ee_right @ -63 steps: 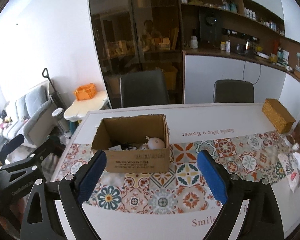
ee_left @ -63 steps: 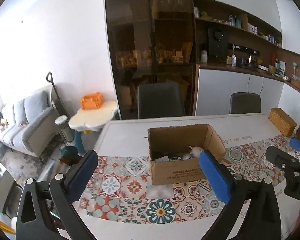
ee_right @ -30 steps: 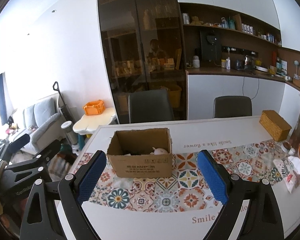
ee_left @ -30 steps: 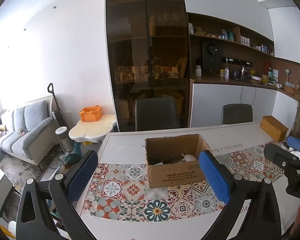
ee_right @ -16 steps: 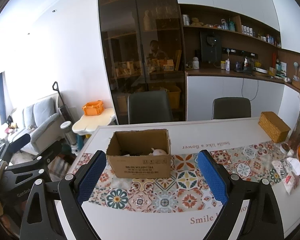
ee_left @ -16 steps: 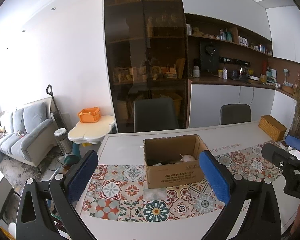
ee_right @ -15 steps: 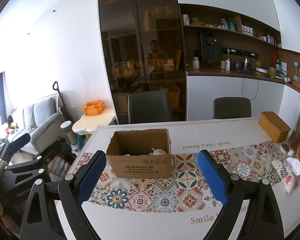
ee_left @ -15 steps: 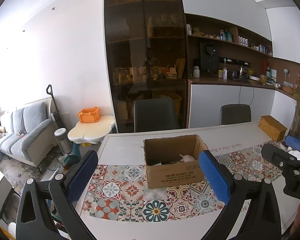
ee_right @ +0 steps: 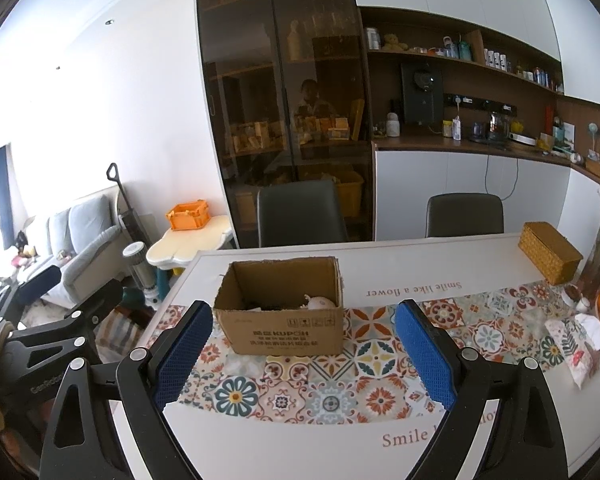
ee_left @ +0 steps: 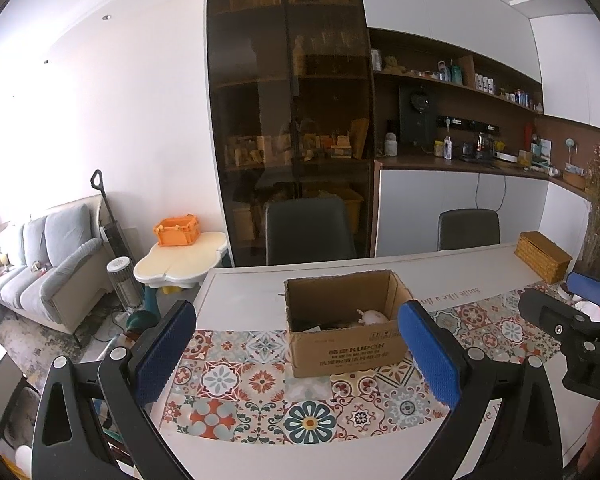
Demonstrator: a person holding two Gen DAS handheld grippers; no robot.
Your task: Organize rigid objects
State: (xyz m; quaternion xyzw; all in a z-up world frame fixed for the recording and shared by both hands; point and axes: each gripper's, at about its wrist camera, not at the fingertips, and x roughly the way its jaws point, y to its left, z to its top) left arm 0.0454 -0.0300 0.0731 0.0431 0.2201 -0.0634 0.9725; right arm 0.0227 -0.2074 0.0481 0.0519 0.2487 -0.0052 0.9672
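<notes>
Both grippers have pulled back from the cardboard box (ee_left: 344, 322) at frame centre; left gripper (ee_left: 298, 356) and right gripper (ee_right: 303, 354) are spread, empty. Sorting looks finished or paused; next, probably stand clear.

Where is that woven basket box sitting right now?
In both views the woven box sits at the table's far right corner, beyond the tiled runner, well right of the cardboard box.

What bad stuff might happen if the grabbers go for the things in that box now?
The cardboard box looks light and nothing holds it, so a reaching left gripper or right gripper might push it along the table. The white round thing inside sits among dark items, which may snag. Both grippers are open and could bump each other.
</notes>
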